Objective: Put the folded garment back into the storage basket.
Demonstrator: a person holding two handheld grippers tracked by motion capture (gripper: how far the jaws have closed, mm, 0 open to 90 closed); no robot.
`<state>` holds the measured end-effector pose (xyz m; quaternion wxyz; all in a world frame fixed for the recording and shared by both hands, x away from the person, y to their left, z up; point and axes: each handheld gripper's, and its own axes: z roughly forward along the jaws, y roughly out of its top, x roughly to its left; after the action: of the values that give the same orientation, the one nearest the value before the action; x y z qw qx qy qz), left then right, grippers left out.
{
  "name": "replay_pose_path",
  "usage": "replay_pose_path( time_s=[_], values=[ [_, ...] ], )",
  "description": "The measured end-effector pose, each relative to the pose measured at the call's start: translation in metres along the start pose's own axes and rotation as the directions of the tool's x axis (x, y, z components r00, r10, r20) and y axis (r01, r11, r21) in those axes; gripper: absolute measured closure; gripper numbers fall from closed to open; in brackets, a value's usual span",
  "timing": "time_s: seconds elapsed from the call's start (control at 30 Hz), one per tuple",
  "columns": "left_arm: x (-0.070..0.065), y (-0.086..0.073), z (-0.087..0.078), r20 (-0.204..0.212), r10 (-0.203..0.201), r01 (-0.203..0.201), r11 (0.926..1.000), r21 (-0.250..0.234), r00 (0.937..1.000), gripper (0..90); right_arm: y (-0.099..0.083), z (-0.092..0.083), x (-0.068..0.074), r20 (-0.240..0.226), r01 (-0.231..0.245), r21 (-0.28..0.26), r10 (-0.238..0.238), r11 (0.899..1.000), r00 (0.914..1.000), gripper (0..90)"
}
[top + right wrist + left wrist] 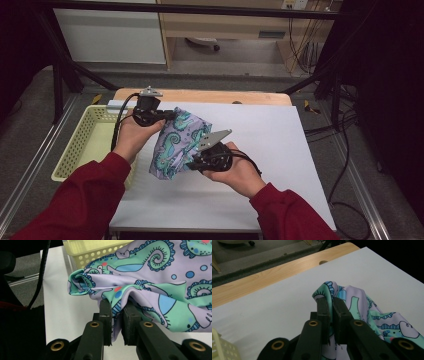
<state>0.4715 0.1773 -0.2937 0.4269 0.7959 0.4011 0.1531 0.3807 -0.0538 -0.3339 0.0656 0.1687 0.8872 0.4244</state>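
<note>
Fingers [105, 312] pinching seahorse cloth [155, 277], both grippers

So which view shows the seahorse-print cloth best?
The high view: the whole seahorse-print cloth hangs between both grippers above the table. The right gripper view shows its print close up, cropped; the left gripper view shows one pinched, bunched edge.

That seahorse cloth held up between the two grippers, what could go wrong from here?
1. The left gripper and right gripper each pinch only a thin fold at the edge of the cloth, so a tug could pull it free.
2. The cloth hangs bunched and creased between them, so it may come down crumpled on the table.
3. The basket sits close on the left; a dropped corner might catch on its rim.
</note>
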Motion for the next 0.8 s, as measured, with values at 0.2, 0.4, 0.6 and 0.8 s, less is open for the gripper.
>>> replay_pose_path(
  time_s=[0.2,0.4,0.6,0.8],
  values=[
    [0.001,-0.008,-0.015,-0.023,-0.027,0.026,0.9993,-0.028,0.9994,84.9,0.003,0.000,0.009,0.010,0.010,-0.007,-0.010,1.000,0.9999,80.5],
    [-0.002,-0.012,-0.024,-0.027,-0.035,0.034,0.9991,-0.026,0.9990,84.8,0.006,0.003,0.020,0.002,0.018,-0.028,-0.018,0.999,0.9998,80.5],
    [-0.004,-0.002,-0.034,-0.035,-0.008,0.007,0.9995,-0.029,0.9993,84.9,0.013,0.007,0.023,-0.018,0.027,-0.033,-0.028,0.999,0.9995,80.5],
    [-0.002,-0.001,-0.039,-0.045,-0.005,0.003,0.9992,-0.041,0.9990,84.8,0.015,0.008,0.025,-0.003,0.033,-0.045,-0.033,0.998,0.9995,80.5]
  ],
)
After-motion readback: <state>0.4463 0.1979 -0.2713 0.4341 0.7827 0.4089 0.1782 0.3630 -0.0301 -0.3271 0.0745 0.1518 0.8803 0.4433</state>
